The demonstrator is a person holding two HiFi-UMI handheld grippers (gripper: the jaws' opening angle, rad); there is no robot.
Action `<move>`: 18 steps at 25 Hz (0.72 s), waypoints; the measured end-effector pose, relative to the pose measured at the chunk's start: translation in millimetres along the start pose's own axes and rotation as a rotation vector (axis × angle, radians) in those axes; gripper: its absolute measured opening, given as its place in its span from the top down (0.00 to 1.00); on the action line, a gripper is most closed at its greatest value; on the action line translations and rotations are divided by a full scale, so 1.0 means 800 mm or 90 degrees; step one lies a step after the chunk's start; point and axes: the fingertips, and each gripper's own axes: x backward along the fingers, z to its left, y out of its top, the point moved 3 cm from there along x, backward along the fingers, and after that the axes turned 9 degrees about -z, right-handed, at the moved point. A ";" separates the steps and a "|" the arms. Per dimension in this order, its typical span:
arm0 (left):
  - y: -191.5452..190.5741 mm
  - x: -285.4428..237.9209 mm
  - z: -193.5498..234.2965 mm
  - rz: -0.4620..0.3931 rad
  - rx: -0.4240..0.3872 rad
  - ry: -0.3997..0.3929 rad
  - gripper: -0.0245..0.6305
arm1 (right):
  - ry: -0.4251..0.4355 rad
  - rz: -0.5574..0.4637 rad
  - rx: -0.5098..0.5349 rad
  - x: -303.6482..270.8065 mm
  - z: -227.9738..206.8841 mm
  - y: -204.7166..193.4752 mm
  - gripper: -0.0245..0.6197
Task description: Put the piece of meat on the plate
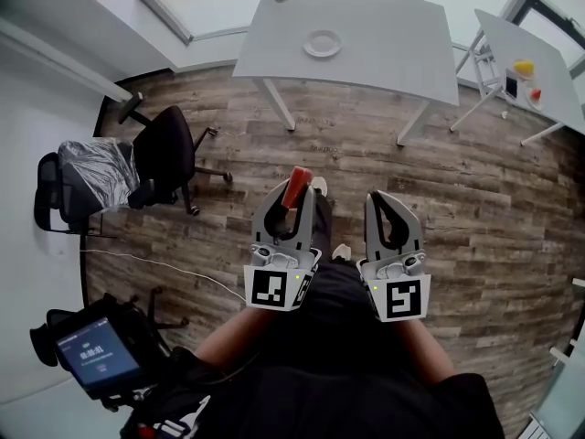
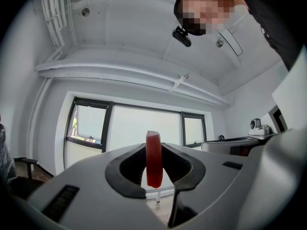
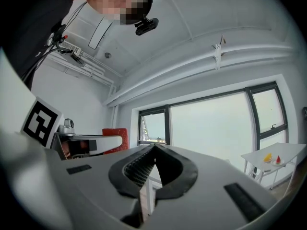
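The left grey gripper (image 1: 296,188) pinches a flat red piece of meat (image 2: 153,158) upright between its jaws. The right gripper (image 1: 377,196) has its jaws pressed together, empty. A round white plate (image 1: 323,43) sits on a grey table (image 1: 393,58), well ahead.

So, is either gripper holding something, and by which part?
The left gripper holds the piece of meat by its lower part; the right gripper holds nothing.

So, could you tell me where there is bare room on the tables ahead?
The table is bare over the wide stretch right of the plate and in a narrower strip to its left; the plate itself looks empty. The side table is more crowded, with a yellow thing and a red thing.
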 end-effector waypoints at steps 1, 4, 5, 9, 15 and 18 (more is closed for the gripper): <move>-0.001 -0.006 0.000 0.000 0.001 -0.002 0.82 | -0.001 0.000 0.002 -0.003 -0.004 -0.001 0.95; -0.006 -0.023 0.000 -0.001 0.004 -0.011 0.82 | -0.007 0.006 0.012 -0.012 -0.016 -0.004 0.95; -0.008 -0.029 0.002 -0.001 0.005 -0.014 0.82 | -0.009 0.011 0.014 -0.016 -0.020 -0.007 0.95; -0.019 -0.057 0.013 -0.002 0.011 -0.023 0.82 | -0.018 0.016 0.017 -0.038 -0.035 -0.018 0.95; -0.044 -0.117 0.049 -0.001 0.022 -0.033 0.82 | -0.033 0.013 0.028 -0.097 -0.063 -0.038 0.95; -0.055 -0.158 0.073 0.004 0.029 -0.044 0.82 | -0.044 0.027 0.034 -0.140 -0.080 -0.050 0.95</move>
